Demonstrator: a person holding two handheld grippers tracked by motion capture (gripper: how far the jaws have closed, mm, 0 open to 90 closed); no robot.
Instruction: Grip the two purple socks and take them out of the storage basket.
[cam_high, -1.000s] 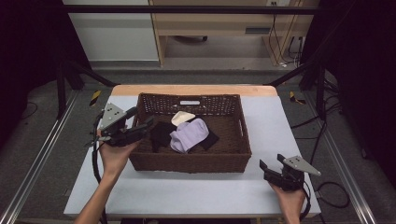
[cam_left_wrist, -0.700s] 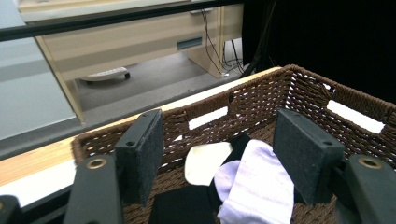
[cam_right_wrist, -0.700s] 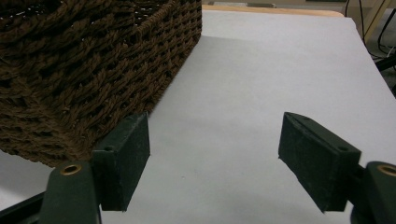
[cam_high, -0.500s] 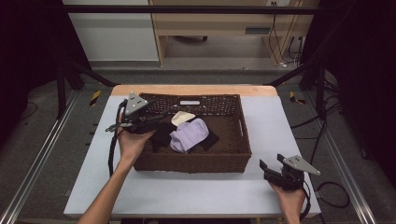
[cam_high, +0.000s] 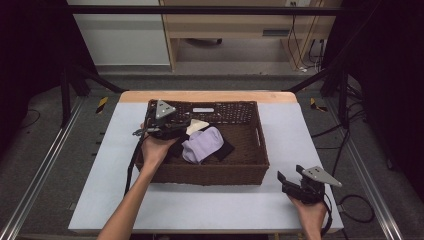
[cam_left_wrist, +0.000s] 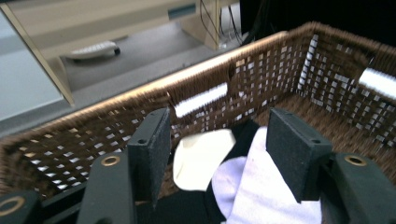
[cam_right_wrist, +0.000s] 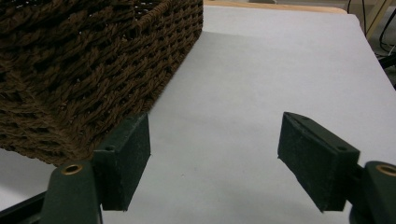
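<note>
The lavender sock (cam_high: 202, 145) lies in the basket (cam_high: 250, 167), long axis running far-right to near-left. The left gripper (cam_left_wrist: 215, 149) hovers above, jaws just closing, nothing gripped. The right gripper (cam_right_wrist: 212, 154) gapes empty.

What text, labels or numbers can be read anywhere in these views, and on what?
None can be read. The white strip on the basket far wall shows no legible writing, and the yellow-black floor markers carry stripes only.
</note>
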